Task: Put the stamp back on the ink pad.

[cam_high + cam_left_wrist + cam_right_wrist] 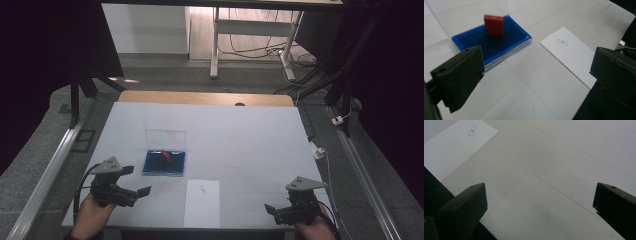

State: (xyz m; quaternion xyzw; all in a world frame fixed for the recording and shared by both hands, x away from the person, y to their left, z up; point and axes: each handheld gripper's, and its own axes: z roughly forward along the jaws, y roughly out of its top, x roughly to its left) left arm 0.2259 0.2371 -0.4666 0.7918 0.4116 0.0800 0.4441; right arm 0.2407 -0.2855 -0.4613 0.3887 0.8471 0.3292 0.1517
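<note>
A small red rectangular block (493, 25) stood upright on the dark blue lining of a shallow blue tray (471, 40) with a clear raised lid (165, 138), left of centre on the white-covered table (250, 140). The block looked rigid, light and flat-sided; its two broad faces probably offered the best hold, taken from above to clear the tray's low rim and the lid at the far side. A white paper sheet (202, 203) printed with small outlines lay near of the tray. The left gripper (136, 181) hovered near-left, jaws wide apart and empty; the right gripper (270, 210), near-right, was likewise spread and empty. Open table lay to the right; the near edge was close beneath both hands.
</note>
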